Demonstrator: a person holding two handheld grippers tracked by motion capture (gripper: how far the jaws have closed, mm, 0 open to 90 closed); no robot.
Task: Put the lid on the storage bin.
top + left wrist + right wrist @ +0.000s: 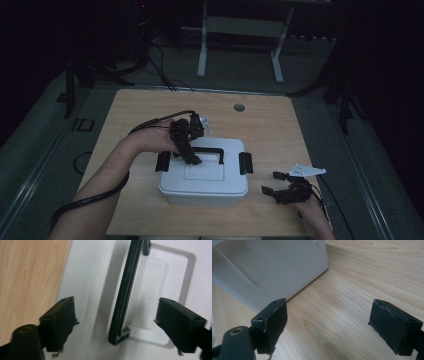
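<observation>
A white plastic box [204, 182] with a lid sits near the middle of the wooden table [270, 125]. Black latches [245, 163] clip its left and right ends, and a black carry handle [212, 149] lies across the lid. My left gripper [192, 159] hovers over the lid, open, its jaws on either side of the black handle [125, 295] without touching it. My right gripper [272, 184] rests low by the box's right front corner, open, with bare wood between its jaws. The white box wall [269, 267] stands just ahead of the right gripper [328, 322].
A round cable hole [239, 107] sits in the table's far edge. Beyond the table stands a white frame [240, 35] on a dark floor. Black cables trail from both grippers. Bare wood lies to the right of and behind the box.
</observation>
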